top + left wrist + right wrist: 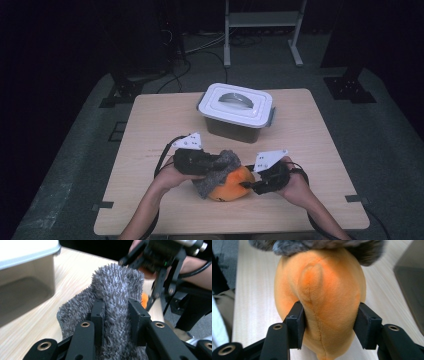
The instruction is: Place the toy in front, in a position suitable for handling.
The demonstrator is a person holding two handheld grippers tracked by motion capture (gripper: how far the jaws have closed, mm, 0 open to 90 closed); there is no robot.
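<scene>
Grey fuzzy cloth (117,305) is what my left tool (116,315) has clamped tight between its jaws right now, bunched up and draped over the top of the orange plush toy (322,305), which sits on the near part of the table (150,120), right between my two hands. My right tool (328,322) has its jaws on either side of the plush's rounded body, pads against the fabric, so I'd call that a grip on the toy, though a soft one since the jaws stand fairly wide around it. As for progress, I'd guess I'm mid-way through wiping or wrapping the toy: cloth is on it, toy is steadied, but most of the orange is uncovered and nothing has gone toward the lidded plastic bin (236,111) farther back on the table. Its white lid with the grey handle is on, so if the toy ends up in there, that part is all left to do. Table is light wood grain, otherwise bare. Room is dark, grey carpet, a metal rack (262,30) and some cables (200,47) at the back.
</scene>
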